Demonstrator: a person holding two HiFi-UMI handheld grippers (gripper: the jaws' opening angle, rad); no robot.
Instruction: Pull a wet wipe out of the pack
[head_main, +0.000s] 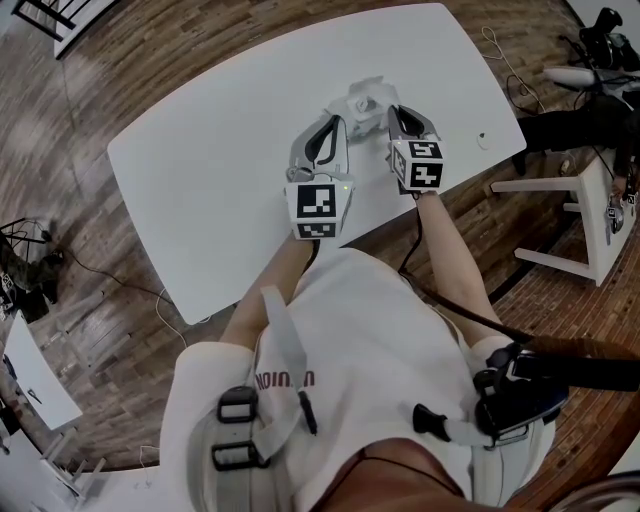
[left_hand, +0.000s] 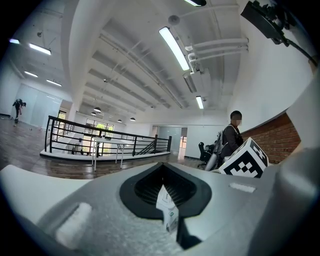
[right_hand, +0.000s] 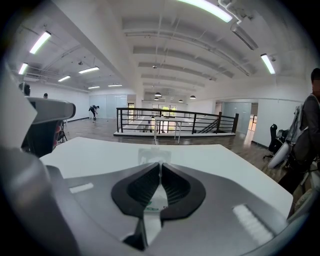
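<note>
We find the pack (head_main: 362, 98) at the bench's (head_main: 200, 180) far middle. The left gripper (left_hand: 163, 172) fingers clamp its printed edge, apparently to anchor it. The right gripper (right_hand: 160, 169) fingers pinch what we judge to be the wipe (right_hand: 154, 204), ready to draw it out.

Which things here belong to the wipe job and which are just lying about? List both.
Job: wet wipe pack on the white table; left gripper, shut on the pack's printed edge; right gripper, shut on a thin white sheet, wipe or flap unclear.
Lying about: small round object near the table's edge; white stand; floor cables.
</note>
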